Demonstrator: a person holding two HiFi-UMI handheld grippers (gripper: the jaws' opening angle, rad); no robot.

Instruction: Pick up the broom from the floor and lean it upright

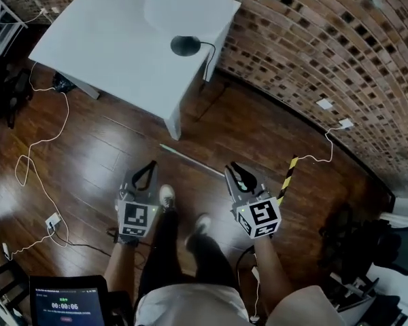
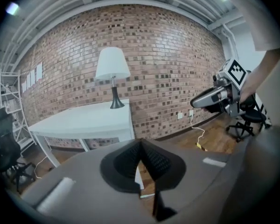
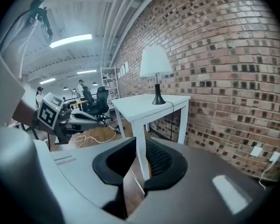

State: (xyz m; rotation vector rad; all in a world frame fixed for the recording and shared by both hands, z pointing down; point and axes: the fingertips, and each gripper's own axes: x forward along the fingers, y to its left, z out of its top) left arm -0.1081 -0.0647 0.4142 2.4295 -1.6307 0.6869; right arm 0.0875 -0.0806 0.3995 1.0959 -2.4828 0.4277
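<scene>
Near one broom hang left tongs, right tongs.

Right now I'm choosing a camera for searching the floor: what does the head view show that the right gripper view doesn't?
Head view only: the full length of the pale pole on the floor, a yellow-black striped piece beside the right gripper, a tablet. Right gripper view only: the lamp shade, office chairs. Both: white table, brick wall, left gripper; a pale sliver between the right gripper's open jaws may be that pole.
</scene>
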